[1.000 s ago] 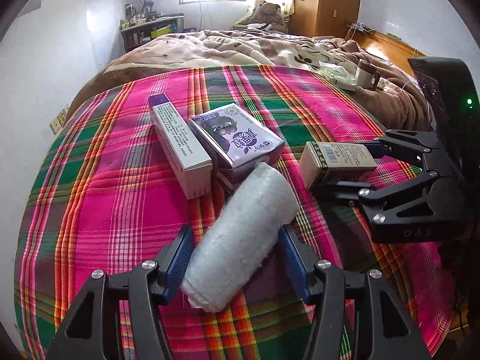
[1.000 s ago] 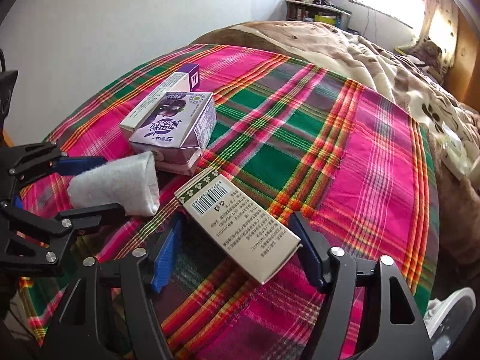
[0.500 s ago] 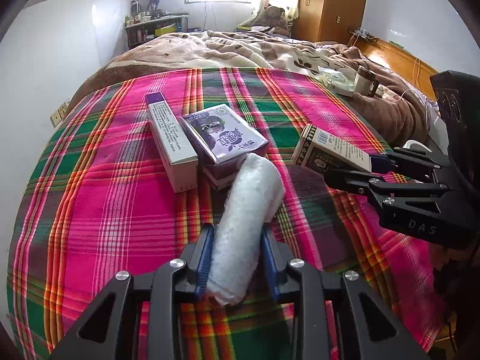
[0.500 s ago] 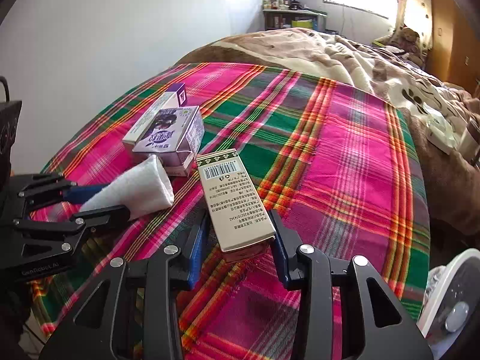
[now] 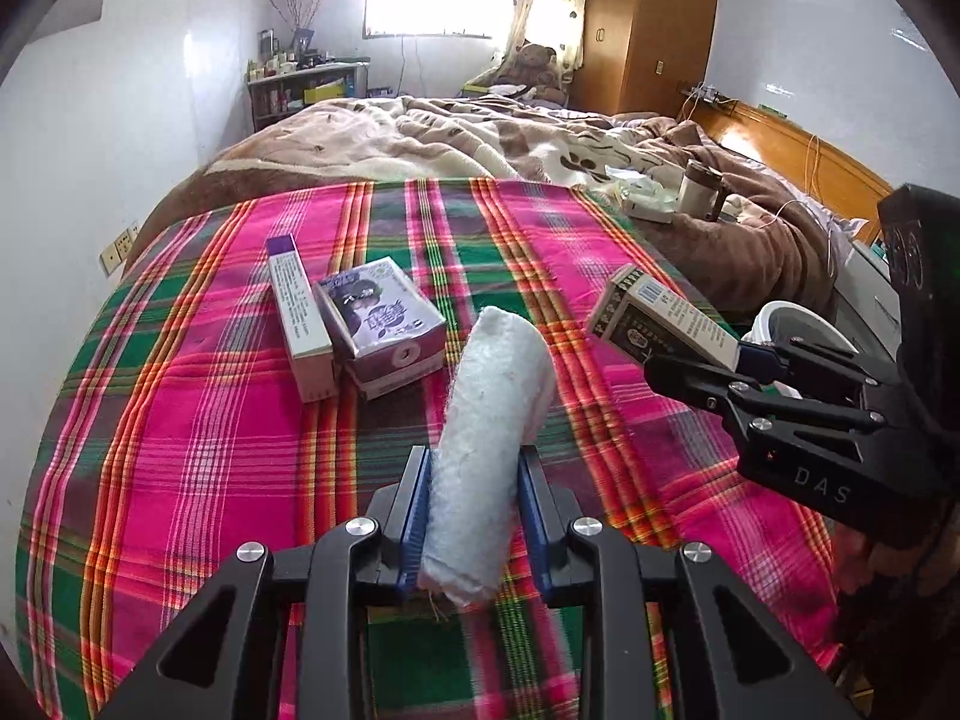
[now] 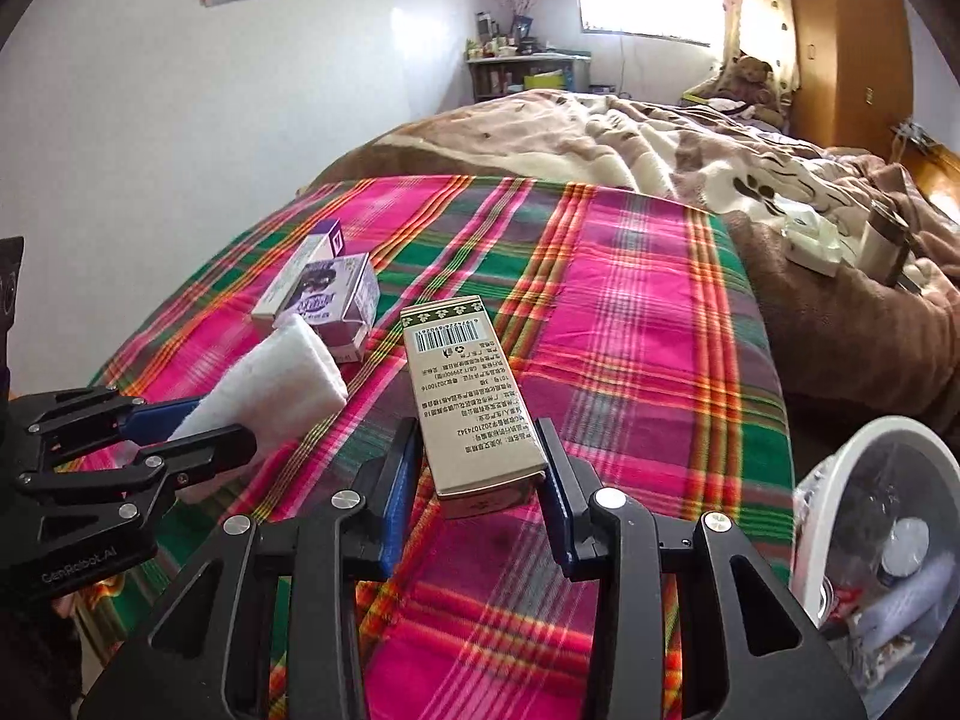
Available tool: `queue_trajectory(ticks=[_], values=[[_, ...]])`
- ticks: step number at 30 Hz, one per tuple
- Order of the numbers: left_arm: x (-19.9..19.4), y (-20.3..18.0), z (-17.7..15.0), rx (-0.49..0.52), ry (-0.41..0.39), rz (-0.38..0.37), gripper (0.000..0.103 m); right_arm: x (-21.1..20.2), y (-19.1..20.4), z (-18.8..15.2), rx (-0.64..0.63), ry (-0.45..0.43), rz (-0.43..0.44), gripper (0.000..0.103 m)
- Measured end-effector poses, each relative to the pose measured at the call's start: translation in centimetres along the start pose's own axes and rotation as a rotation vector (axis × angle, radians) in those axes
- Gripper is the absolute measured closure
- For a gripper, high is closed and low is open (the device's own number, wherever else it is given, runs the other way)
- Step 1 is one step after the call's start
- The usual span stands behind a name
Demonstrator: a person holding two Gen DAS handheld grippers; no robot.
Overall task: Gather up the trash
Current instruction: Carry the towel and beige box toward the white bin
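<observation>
The bed (image 5: 198,438) is spread near the camera with a pink, green and orange plaid blanket (image 5: 180,480); beyond it lies a rumpled brown and cream blanket (image 5: 456,138) with paw prints. Directly on the plaid blanket sits a purple carton (image 5: 384,324), printed face up. Just beside the carton, on its left and touching it or nearly so, lies a long white box (image 5: 300,324) with a purple far end, pointing away along the bed. Well to the right of the carton and farther back, on the brown blanket, stands a lidded tumbler (image 5: 696,195), with a crumpled white packet (image 5: 642,201) just to its left.
</observation>
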State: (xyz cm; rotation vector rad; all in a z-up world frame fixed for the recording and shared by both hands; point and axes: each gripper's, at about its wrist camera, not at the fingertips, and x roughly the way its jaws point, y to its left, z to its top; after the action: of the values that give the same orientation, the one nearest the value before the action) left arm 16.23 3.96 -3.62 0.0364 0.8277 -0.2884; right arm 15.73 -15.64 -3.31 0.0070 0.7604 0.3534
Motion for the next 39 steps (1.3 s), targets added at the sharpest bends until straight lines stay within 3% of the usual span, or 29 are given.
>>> queue_trajectory(ticks=[24, 39], values=[[-5.2, -8.7, 2.2, 0.1, -0.143, -0.094, 0.074, -8.7, -6.1, -2.3, 0.16, -0.164, -0.171, 0.065], [-4.1, -16.4, 3.9, 0.184, -0.168, -0.187, 0.074, -12.5, -11.7, -4.5, 0.296, -0.202, -0.326, 0.065]])
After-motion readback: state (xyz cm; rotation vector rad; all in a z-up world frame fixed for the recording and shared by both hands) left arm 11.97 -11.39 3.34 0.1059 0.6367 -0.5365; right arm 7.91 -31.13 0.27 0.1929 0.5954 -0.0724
